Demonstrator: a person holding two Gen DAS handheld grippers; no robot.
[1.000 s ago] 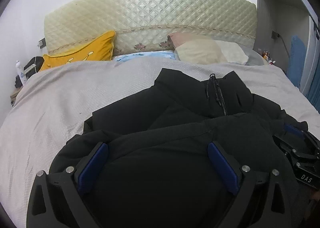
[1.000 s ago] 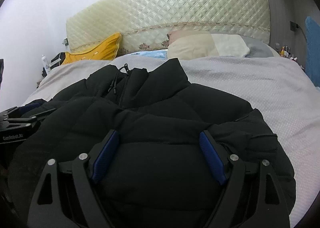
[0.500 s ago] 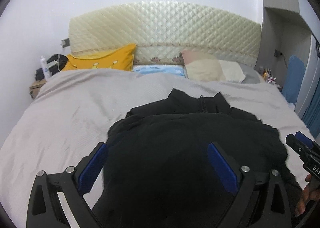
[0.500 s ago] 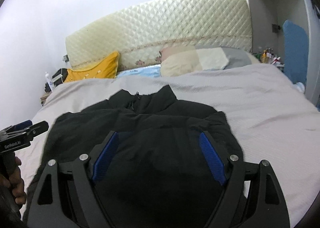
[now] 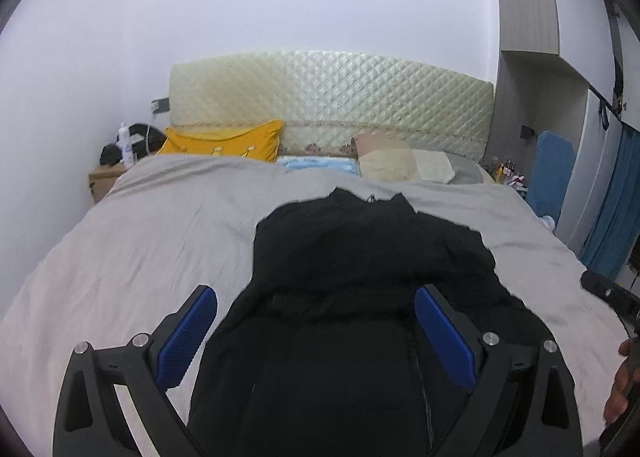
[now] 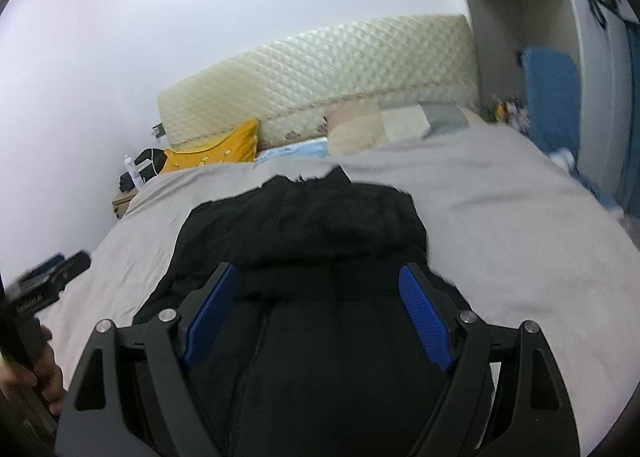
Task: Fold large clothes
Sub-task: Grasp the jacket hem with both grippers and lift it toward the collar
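Observation:
A black puffer jacket [image 5: 360,249] lies folded on the grey bedspread [image 5: 140,241], collar toward the headboard. My left gripper [image 5: 314,293] hovers above its near part, blue pads wide apart and off the fabric, so it is open. My right gripper [image 6: 318,269] hangs over the same jacket [image 6: 304,225], also open with nothing pinched. The jacket's zipper runs down under both cameras. Each gripper shows at the edge of the other's view: the right gripper [image 5: 608,293] and the left gripper [image 6: 48,277], each held by a hand [image 6: 44,369].
A quilted cream headboard [image 5: 332,97] backs the bed. A yellow pillow [image 5: 224,141] and a beige pillow [image 5: 392,165] lie at its head. A wooden nightstand [image 5: 104,181] with a bottle stands at the left; blue fabric [image 5: 552,173] and a wardrobe are at the right.
Both grippers have drawn back from the headboard and risen, so the jacket looks smaller and farther. Their jaws have kept the same wide spread. The jacket stays on the bed.

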